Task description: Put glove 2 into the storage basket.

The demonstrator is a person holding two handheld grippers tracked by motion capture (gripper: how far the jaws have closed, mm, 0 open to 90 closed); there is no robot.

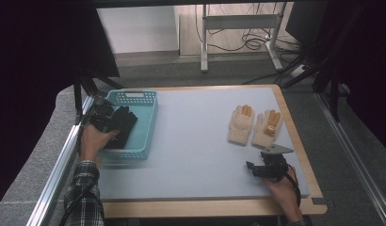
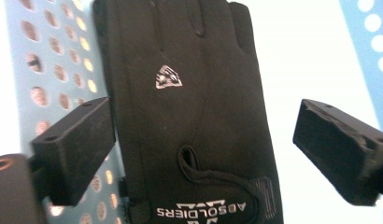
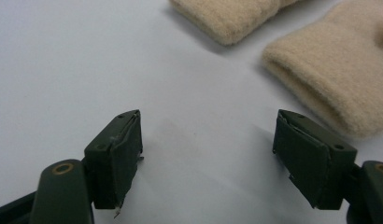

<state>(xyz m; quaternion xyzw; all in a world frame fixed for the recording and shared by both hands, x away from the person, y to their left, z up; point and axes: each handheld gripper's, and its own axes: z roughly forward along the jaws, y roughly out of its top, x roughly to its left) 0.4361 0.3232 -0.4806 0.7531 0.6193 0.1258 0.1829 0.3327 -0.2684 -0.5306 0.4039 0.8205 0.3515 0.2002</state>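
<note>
A black glove (image 1: 119, 125) lies in the blue basket (image 1: 146, 117) at the table's left. In the left gripper view the black glove (image 2: 189, 93) shows a white logo and lettering at its cuff, beside the perforated basket (image 2: 49, 51) wall. My left gripper (image 2: 203, 135) hangs open just over it, its jaws wide on either side of the cuff end and not pressing on it. Two beige knitted gloves (image 1: 241, 125) (image 1: 268, 128) lie side by side at the right. My right gripper (image 3: 208, 140) stands open above the bare table, short of the beige cuffs (image 3: 339, 70).
The grey mat (image 1: 196, 146) covers the wooden table (image 1: 294, 141). A metal rail (image 1: 59, 160) runs along the left edge. A desk frame and cables (image 1: 247, 37) stand on the floor behind the table.
</note>
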